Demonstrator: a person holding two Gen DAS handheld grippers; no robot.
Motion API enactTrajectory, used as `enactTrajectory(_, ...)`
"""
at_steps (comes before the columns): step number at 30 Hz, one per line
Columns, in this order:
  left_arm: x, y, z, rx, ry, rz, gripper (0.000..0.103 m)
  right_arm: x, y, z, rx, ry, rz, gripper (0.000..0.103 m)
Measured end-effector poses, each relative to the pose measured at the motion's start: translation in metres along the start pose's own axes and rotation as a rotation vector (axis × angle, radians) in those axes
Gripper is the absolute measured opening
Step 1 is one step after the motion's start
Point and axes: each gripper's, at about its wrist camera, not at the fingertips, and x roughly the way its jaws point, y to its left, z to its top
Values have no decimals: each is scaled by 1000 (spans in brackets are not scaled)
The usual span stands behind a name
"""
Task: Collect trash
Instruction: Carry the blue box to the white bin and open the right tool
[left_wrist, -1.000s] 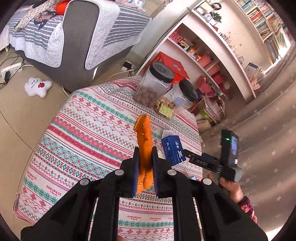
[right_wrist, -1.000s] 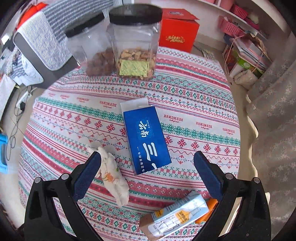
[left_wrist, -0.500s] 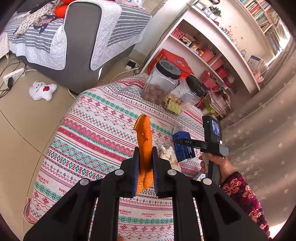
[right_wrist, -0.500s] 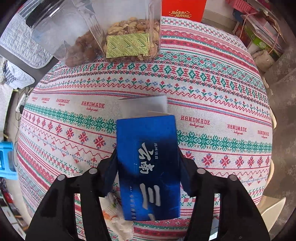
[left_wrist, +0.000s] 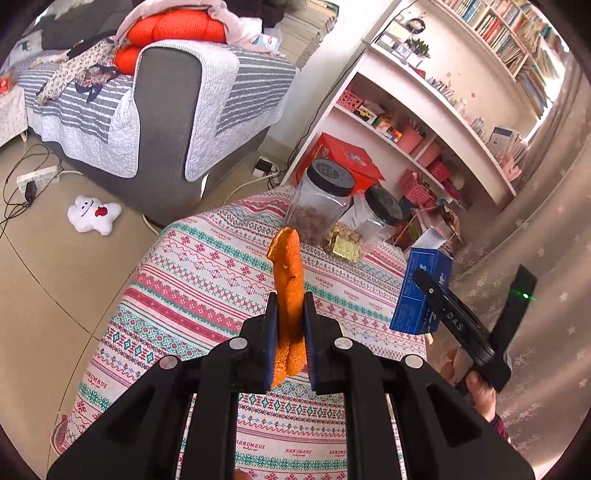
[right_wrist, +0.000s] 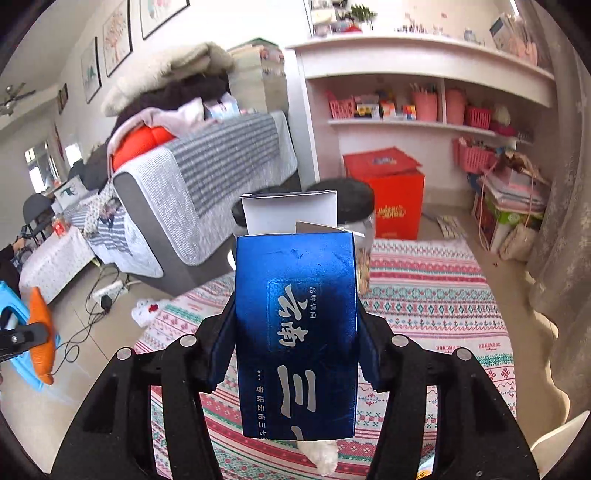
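My left gripper (left_wrist: 288, 332) is shut on a long strip of orange peel (left_wrist: 289, 273), held upright above the patterned tablecloth (left_wrist: 207, 280). My right gripper (right_wrist: 295, 310) is shut on a blue carton (right_wrist: 295, 332) with an open white flap, and holds it in the air over the table (right_wrist: 443, 295). The left wrist view shows that carton (left_wrist: 413, 291) at the right, clamped in the right gripper (left_wrist: 437, 299), with a hand below. A crumpled tissue (right_wrist: 321, 458) peeks out under the carton. The orange peel (right_wrist: 40, 332) shows at the far left of the right wrist view.
Two clear jars with black lids (left_wrist: 321, 206) (left_wrist: 373, 221) stand at the table's far edge. Beyond are a grey sofa (left_wrist: 162, 122), white shelves (left_wrist: 424, 122) and a red box (right_wrist: 388, 192). A plush toy (left_wrist: 94, 214) and cables lie on the floor.
My right gripper closed on the blue carton, lifted it off the table and tipped upward. The left gripper kept the orange peel and barely moved.
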Motion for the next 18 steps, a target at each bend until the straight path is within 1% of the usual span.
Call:
enactTrajectory(3, -5, -3, 2, 1, -32, -7, 13, -32, 20, 4, -16, -106, 17, 53)
enactTrajectory(4, -6, -4, 2, 4, -38, -5, 13, -37, 22, 10, -21, -132, 10, 53)
enactTrajectory(8, -9, -7, 3, -1, -46, -18, 13, -76, 28, 17, -24, -249, -38, 53)
enactTrajectory(12, -12, -10, 1, 3, -50, -32, 13, -113, 26, 16, -9, -347, -171, 53)
enactTrajectory(14, -13, -12, 0, 10, -49, -39, 13, -130, 21, 12, 11, -385, -250, 53)
enactTrajectory(18, -13, -12, -2, 12, -48, -41, 13, -163, 0, 1, 79, -472, -451, 53)
